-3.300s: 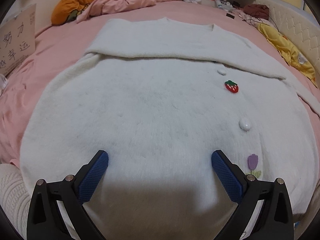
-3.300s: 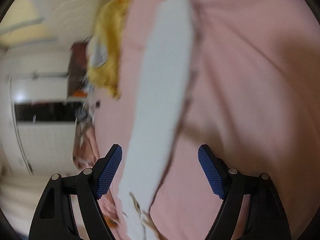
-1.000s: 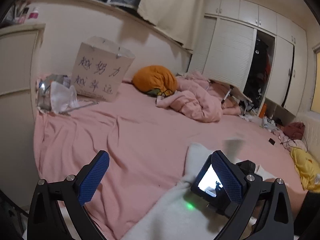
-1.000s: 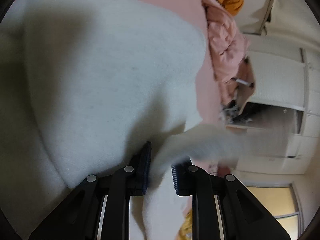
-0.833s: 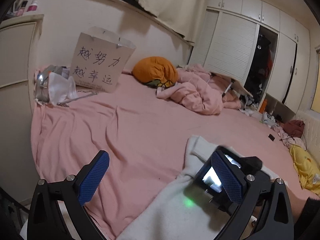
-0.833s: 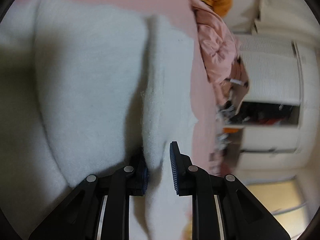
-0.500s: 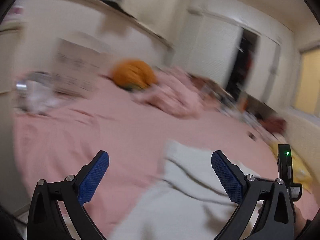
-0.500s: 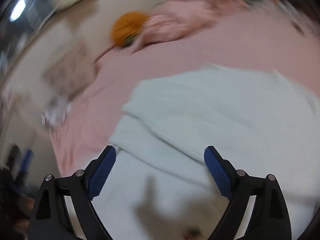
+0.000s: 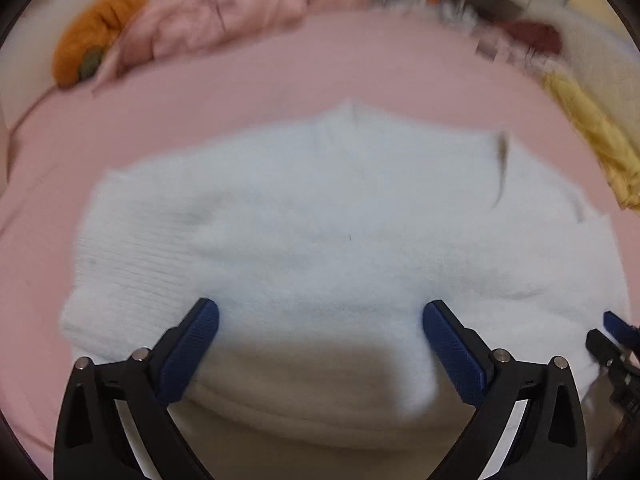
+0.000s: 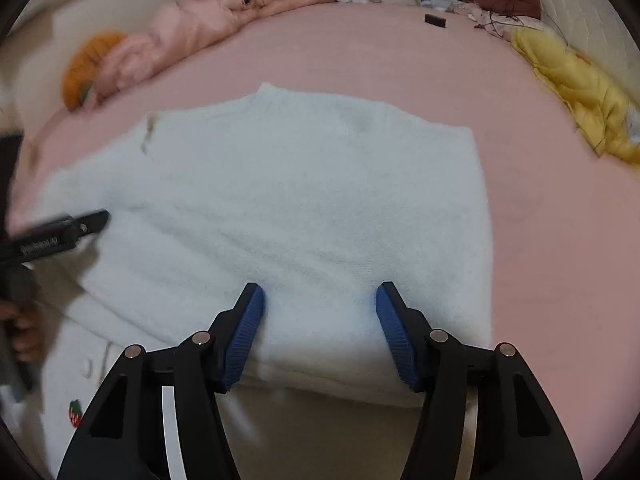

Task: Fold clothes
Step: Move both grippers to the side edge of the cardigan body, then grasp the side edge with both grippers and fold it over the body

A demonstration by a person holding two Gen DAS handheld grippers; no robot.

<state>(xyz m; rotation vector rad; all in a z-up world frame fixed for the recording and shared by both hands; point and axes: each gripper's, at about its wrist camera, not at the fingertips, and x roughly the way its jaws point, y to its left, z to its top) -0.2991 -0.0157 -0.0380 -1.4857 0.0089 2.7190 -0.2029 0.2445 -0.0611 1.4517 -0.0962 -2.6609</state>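
Both grippers now hang over the white sweater (image 10: 304,208) with nothing between their pads, where a second ago the right gripper (image 10: 319,332) was pinched on a sleeve and carrying it across the body. That sleeve has since been let go and lies folded over the front, so the sweater, spread on the pink bedsheet (image 10: 540,208), now reads as a tidy rectangle with the neckline at the far edge. The right gripper's jaws are apart and closing a little, empty, with only knit below them. The left gripper (image 9: 320,344) has swung from looking out across the room to pointing down at the sweater, its jaws wide apart and holding nothing. A strawberry patch (image 10: 75,413) shows near the hem on the left side. With both sleeves apparently in, the next step is probably taking the near hem and folding the body up toward the collar.
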